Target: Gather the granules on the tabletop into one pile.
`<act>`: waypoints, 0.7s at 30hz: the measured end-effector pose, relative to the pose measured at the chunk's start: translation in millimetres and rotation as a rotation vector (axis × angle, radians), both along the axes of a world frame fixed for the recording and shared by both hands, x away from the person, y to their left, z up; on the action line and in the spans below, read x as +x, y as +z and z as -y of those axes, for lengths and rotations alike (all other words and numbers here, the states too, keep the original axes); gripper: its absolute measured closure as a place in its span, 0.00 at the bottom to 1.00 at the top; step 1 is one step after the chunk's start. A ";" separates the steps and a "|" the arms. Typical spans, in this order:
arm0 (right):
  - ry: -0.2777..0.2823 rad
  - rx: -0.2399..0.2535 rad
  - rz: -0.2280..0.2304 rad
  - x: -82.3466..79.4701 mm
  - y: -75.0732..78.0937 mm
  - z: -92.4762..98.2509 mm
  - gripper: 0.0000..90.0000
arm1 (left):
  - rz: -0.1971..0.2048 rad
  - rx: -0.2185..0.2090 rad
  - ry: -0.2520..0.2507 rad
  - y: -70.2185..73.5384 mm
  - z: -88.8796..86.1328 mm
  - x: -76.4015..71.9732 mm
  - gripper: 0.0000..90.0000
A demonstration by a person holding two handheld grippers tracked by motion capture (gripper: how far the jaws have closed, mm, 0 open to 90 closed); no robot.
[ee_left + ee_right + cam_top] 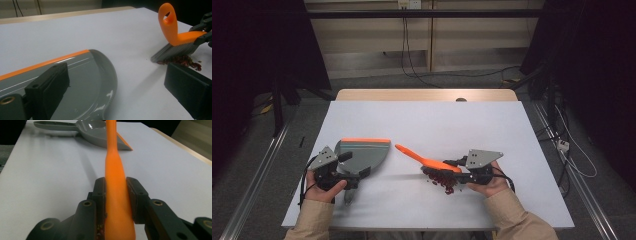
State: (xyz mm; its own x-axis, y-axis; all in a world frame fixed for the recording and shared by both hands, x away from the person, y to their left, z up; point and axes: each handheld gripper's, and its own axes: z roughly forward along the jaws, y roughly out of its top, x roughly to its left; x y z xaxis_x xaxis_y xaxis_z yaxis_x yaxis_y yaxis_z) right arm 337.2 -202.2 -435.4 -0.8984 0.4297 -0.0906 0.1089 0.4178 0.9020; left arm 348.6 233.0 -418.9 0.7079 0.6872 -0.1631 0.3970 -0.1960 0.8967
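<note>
Orange is the colour of the brush (427, 161) that we hold clamped in the right gripper (460, 170); in the right gripper view both pads press on its handle (115, 195). The grey bristles (175, 50) rest on a small heap of dark red bits (443, 181), low and right of centre in the high view. The grey dustpan (362, 152) lies to the left of centre, well apart from the heap, with its orange lip turned to the far edge of the table (472, 125).

The left gripper (354, 175) is at the dustpan's rear end; in the left gripper view its jaws stand wide apart and pinch nothing.

To sweep well, we think the bristles should stay flat on the table and push the bits with short, slow strokes toward the dustpan, so they do not scatter. Its lip does not face the heap, so we would probably first grasp the dustpan's handle, turn it, and press the lip down.
</note>
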 end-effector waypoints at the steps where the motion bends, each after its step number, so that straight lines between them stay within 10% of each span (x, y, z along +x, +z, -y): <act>1: -0.003 0.007 -0.002 -0.5 0.6 0.8 0.79 | 0.001 0.002 -0.001 0.1 0.0 0.0 0.06; 21: -0.380 0.236 -0.127 -3.9 19.6 -25.3 0.79 | 0.005 0.002 -0.004 1.2 0.9 -0.6 0.06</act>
State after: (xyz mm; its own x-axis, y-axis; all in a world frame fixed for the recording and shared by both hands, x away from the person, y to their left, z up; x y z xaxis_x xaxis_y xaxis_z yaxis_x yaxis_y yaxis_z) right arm 333.3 -176.9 -415.8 -0.6706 0.7265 0.1501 0.3308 0.1117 0.9371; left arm 348.0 232.1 -417.8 0.7113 0.6848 -0.1582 0.3916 -0.1993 0.8983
